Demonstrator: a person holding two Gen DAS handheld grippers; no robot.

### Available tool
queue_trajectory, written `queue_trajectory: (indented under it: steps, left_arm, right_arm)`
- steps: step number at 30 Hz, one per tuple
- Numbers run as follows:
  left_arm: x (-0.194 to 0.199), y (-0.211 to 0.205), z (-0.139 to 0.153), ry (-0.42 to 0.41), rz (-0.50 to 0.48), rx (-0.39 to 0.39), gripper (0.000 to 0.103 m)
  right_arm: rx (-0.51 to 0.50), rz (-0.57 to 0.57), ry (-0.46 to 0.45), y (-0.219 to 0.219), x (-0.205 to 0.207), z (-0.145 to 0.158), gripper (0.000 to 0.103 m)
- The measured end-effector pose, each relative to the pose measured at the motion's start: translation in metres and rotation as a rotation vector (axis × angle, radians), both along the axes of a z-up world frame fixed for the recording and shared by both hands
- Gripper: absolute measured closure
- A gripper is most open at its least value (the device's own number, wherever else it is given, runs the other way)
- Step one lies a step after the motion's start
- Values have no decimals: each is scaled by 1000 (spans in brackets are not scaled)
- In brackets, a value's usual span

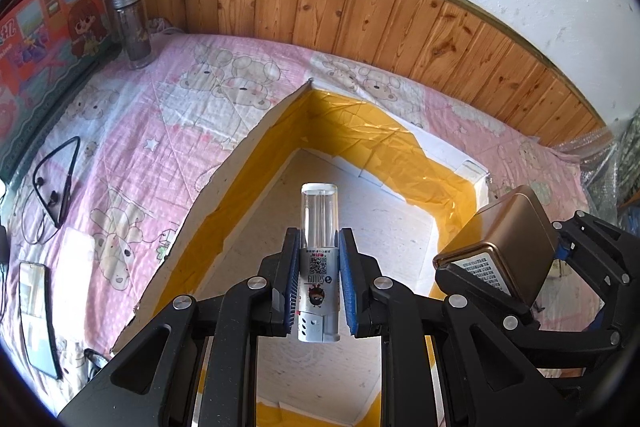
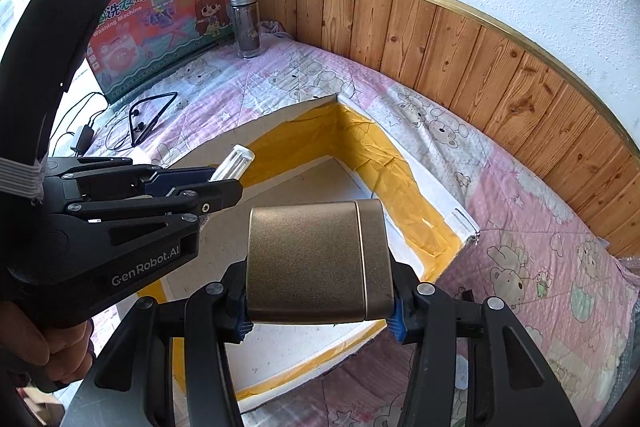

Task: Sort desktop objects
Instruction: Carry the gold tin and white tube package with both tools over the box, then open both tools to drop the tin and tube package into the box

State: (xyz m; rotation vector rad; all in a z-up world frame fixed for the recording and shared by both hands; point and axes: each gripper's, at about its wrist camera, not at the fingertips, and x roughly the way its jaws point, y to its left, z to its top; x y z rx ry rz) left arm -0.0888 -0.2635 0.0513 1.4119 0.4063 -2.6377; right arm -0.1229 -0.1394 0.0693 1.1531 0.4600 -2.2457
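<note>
- The left tool point(image 1: 318, 281) is clamped on a lighter point(image 1: 319, 259), its blue pads point(image 1: 291, 287) pressing the printed silver body from both sides while the clear end sticks out forward beyond the tips.
- The lighter hangs over the open cardboard box point(image 1: 256, 163), above its pale floor; it does not touch the box.
- The right tool point(image 2: 318, 303) is clamped on a bronze metal tin point(image 2: 316, 263), gripped across its width, with the lid seam towards the right of the right wrist view.
- The tin is also held above the box, near the box's front edge, and is clear of the floor below.
- In the left wrist view the tin point(image 1: 504, 235) sits just to the right of the lighter, the two tools side by side and apart.
- The box lies on a pink bear-print cloth point(image 1: 160, 115) and has yellow tape lining its inner walls.
- On the cloth to the left, well apart from the box, lie black neckband earphones point(image 1: 56, 187) and a dark phone point(image 1: 38, 315).
- A clear bottle point(image 1: 130, 27) with a metal cap stands upright near the wooden wall panel point(image 1: 360, 11), beside a colourful toy carton point(image 2: 160, 27).
- A hand point(image 2: 48, 343) grips the left tool's handle.
</note>
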Motion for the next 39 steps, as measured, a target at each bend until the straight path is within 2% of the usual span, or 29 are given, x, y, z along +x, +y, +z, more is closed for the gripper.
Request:
queue_trajectory:
  steps: [6, 15, 23, 30, 35, 36, 38, 39]
  left_arm:
    - [-14, -6, -13, -53, 2, 25, 83]
    - [-48, -11, -45, -190, -14, 107, 83]
    - [-75, -5, -66, -273, -33, 102, 83]
    - [-102, -7, -96, -361, -35, 132, 83]
    - [-115, -9, -108, -376, -47, 134, 82]
    - [-115, -11, -108, -367, -49, 135, 81]
    - [-116, -12, -107, -358, -55, 122, 68]
    - [-116, -13, -105, -349, -52, 118, 64]
  right_arm:
    - [32, 17, -25, -5, -13, -12, 51]
    - [129, 69, -87, -16, -33, -43, 51]
    - [233, 103, -139, -19, -58, -70, 51]
    - [336, 116, -171, -25, -75, -95, 51]
    - [361, 99, -181, -26, -84, -106, 51]
    - [352, 92, -180, -25, -85, -105, 51]
    - [331, 73, -171, -24, -85, -100, 43]
    - [321, 67, -166, -24, -86, -98, 34]
